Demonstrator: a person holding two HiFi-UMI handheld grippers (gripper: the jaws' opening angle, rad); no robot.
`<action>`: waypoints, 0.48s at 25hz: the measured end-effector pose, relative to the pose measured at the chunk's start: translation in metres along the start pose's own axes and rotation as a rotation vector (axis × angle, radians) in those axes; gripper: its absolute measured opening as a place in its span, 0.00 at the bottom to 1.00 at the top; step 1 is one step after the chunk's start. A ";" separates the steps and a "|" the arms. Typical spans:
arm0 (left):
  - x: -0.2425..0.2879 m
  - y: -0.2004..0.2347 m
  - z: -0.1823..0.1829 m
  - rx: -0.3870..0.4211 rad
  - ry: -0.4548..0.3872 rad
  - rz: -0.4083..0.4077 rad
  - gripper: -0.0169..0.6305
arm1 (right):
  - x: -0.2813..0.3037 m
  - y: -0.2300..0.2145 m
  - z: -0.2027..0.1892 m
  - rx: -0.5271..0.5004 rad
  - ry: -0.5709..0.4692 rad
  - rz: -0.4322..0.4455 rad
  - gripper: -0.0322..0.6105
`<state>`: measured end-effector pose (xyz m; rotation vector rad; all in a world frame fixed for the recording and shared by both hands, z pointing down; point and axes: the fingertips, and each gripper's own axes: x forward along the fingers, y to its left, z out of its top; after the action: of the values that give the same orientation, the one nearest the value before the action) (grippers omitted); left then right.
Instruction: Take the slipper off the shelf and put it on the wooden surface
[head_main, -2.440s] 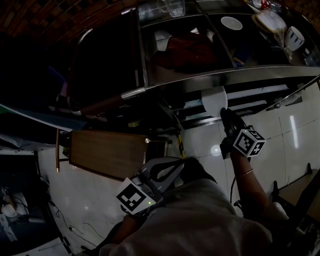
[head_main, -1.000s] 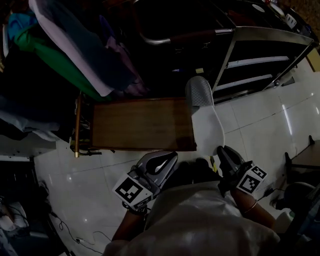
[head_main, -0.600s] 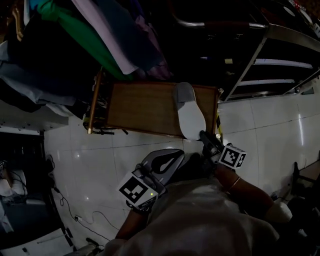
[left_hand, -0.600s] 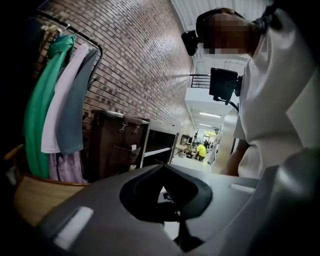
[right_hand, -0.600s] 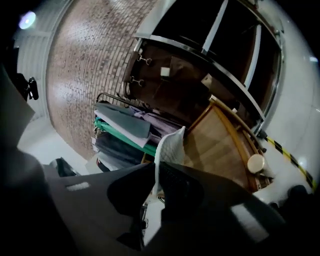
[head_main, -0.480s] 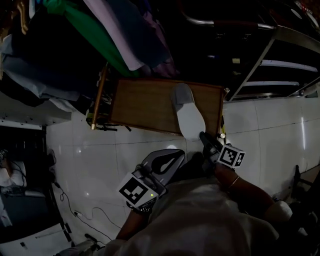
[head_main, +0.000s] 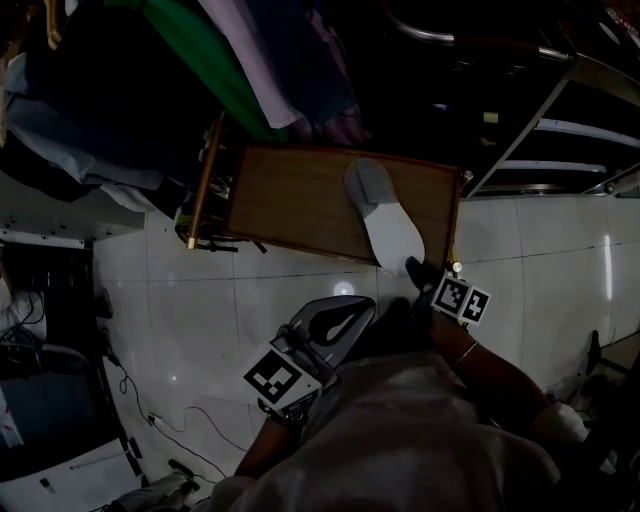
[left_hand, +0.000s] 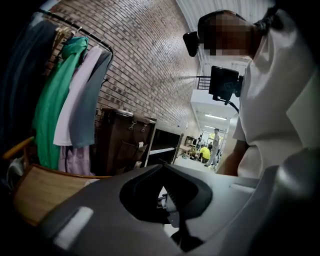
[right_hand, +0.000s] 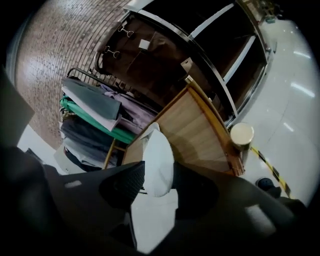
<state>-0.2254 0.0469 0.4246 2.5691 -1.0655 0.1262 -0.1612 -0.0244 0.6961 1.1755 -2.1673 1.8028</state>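
Note:
The white slipper (head_main: 385, 215) with a grey toe lies on the low wooden surface (head_main: 300, 195), its heel hanging over the near edge. My right gripper (head_main: 418, 270) is at that heel. In the right gripper view the slipper (right_hand: 157, 150) sits between the jaws of my right gripper (right_hand: 159, 171), which are opening and no longer press on it. The wooden surface (right_hand: 192, 132) stretches away behind it. My left gripper (head_main: 335, 318) hangs near my body, shut with nothing in it, and its tips (left_hand: 162, 166) meet.
Hanging clothes (head_main: 250, 60) on a rack crowd the far side of the wooden surface. A metal shelf unit (head_main: 560, 110) stands at the right. White tiled floor (head_main: 200, 300) surrounds the table, with cables (head_main: 130, 400) at the left. A round-capped post (right_hand: 241, 135) stands at the table's corner.
The right gripper carried the slipper from the shelf over to the wooden surface and set it down; its jaws have loosened. The left gripper stayed by my body.

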 end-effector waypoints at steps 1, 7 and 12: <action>0.000 0.001 -0.002 -0.006 0.000 -0.002 0.02 | 0.000 -0.004 -0.002 -0.009 0.019 -0.028 0.34; -0.002 0.004 -0.006 -0.023 0.010 -0.009 0.02 | -0.013 -0.017 -0.019 -0.121 0.119 -0.141 0.54; 0.002 -0.002 0.002 -0.012 -0.007 -0.027 0.02 | -0.022 -0.004 -0.015 -0.090 0.118 -0.115 0.62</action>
<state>-0.2227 0.0466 0.4224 2.5741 -1.0300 0.1041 -0.1493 -0.0006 0.6929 1.1195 -2.0483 1.6665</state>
